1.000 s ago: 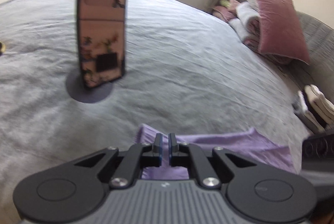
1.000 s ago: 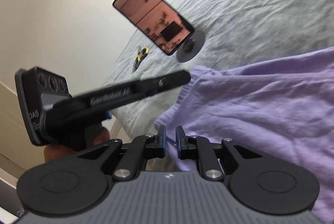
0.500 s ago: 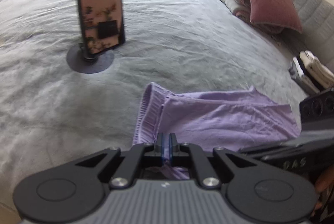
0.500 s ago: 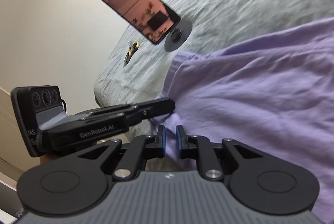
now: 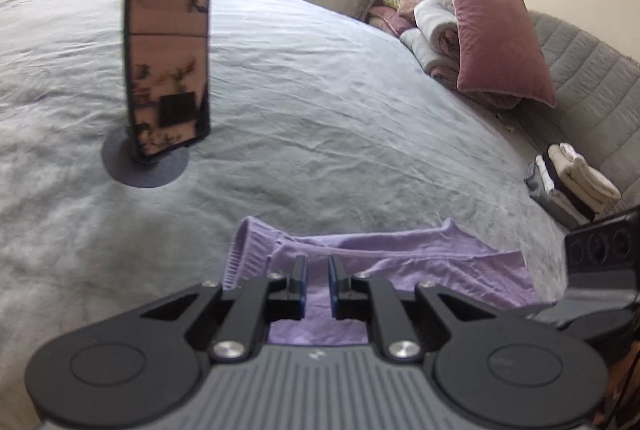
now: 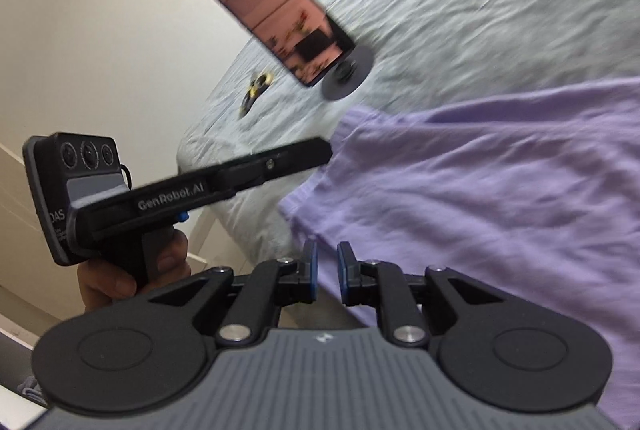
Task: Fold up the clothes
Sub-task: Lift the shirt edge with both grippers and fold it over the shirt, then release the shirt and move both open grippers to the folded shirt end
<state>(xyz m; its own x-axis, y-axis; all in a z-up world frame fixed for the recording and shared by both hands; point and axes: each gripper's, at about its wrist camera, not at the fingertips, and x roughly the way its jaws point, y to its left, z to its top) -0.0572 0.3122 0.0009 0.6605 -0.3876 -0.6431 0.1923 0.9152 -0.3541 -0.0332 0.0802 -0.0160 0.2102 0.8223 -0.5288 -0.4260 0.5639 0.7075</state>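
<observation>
Grey bed (image 5: 360, 101): lilac garment (image 5: 400, 262), phone stand (image 5: 146, 165).

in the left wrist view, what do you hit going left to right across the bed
phone on its round stand → lilac garment → pink pillow → stack of folded clothes

Soft matt lilac knit garment (image 5: 384, 262) with a ribbed hem lies on a wrinkled pale grey cotton bedsheet (image 5: 320, 101). Glossy glass phone (image 5: 168, 49) stands far left. Plush pink velvet pillow (image 5: 496, 37), far right.
</observation>
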